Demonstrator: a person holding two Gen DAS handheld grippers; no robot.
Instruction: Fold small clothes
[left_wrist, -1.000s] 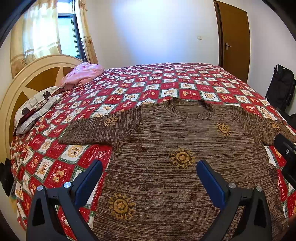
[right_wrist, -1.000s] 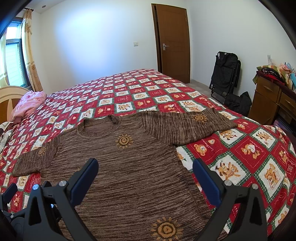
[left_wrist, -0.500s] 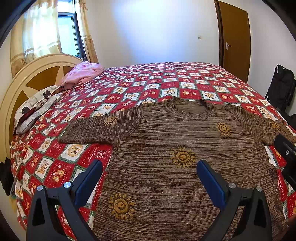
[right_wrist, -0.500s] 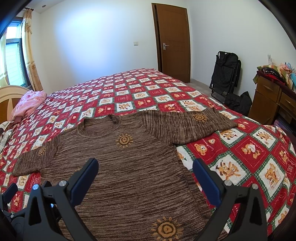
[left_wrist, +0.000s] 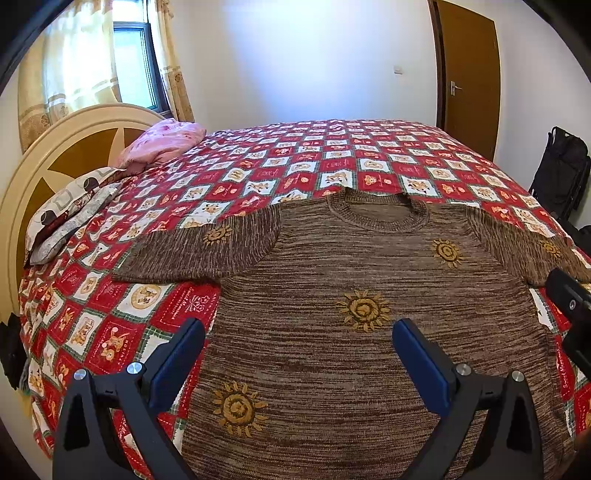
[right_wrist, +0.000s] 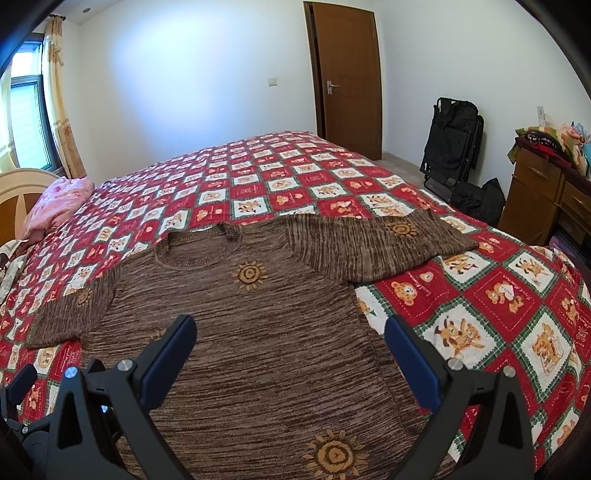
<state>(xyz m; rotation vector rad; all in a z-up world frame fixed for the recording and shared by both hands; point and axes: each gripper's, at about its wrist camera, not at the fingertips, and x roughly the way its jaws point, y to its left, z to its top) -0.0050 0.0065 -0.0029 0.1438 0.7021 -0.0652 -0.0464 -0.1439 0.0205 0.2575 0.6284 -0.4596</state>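
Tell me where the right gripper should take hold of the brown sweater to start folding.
Probably the right sleeve's cuff end, approached from the outer right side. The sweater lies flat with that sleeve spread sideways, so its free edge can swing inward.

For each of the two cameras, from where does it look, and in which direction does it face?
Left wrist: sits on the left gripper, above the sweater hem, facing the collar, headboard and door; its open blue fingers show, with part of the right gripper at the right edge.
Right wrist: sits on the right gripper, facing the right sleeve, door and dresser; its open fingers show, with part of the left gripper at the bottom left.
Shared: sweater, quilt, pink bundle, door.
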